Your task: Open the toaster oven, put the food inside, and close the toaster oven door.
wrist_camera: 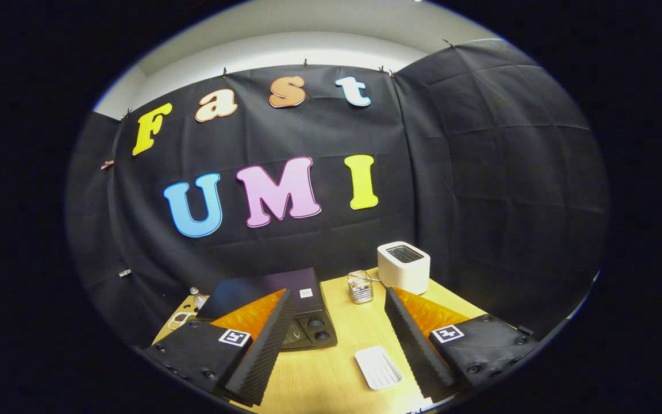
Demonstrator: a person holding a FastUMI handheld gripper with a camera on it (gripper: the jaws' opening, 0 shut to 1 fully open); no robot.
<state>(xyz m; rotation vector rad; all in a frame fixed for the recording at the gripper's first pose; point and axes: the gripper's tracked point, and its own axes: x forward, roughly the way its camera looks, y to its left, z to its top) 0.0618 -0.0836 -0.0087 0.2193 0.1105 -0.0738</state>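
Observation:
A black toaster oven stands on the wooden table, just ahead of my left finger, seen from above with its knobs at the right end. Whether its door is open or shut cannot be told from here. My gripper is open and held above the table, nothing between its ribbed black fingers. A small white ridged tray lies on the table between the fingertips, nearer the right finger. I cannot make out any food on it.
A white two-slot toaster stands at the back right of the table. A small clear container sits beside it. Small items lie at the table's left corner, behind the oven. Black cloth walls close in the back and sides.

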